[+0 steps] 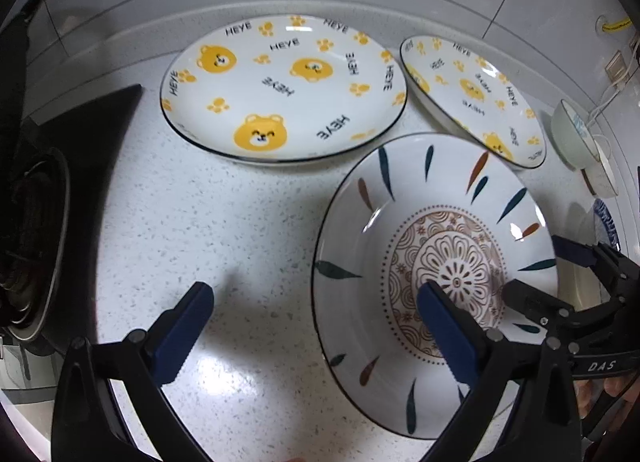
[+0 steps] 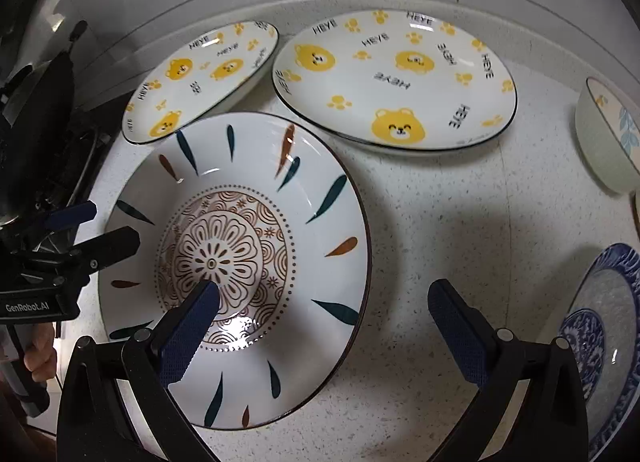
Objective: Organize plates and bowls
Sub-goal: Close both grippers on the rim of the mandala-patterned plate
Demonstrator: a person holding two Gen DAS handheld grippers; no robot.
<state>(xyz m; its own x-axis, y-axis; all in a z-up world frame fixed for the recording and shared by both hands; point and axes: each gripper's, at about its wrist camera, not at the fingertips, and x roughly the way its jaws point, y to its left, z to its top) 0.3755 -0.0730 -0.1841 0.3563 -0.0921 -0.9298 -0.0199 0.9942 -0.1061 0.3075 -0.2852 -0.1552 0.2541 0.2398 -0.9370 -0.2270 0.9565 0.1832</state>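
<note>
On the speckled counter, left wrist view:
Left gripper (image 1: 316,304): fingers spread wide, nothing between them; one pad over bare counter (image 1: 240,221), the other above the mandala plate (image 1: 434,282).
Bear plates: large one (image 1: 284,87) at the back, a second (image 1: 474,97) to its right, its edge tucked behind the mandala plate's rim.
Bowl (image 1: 572,137): pale, at the far right.
Stove (image 1: 32,242): dark, at the left edge.

Right wrist view:
Right gripper (image 2: 324,306): spread wide, empty; left pad above the mandala plate (image 2: 234,266).
Blue patterned plate (image 2: 604,342): at the right edge.
Pale bowl (image 2: 612,141): above it.
Left gripper (image 2: 100,225): beside the mandala plate's left rim.
</note>
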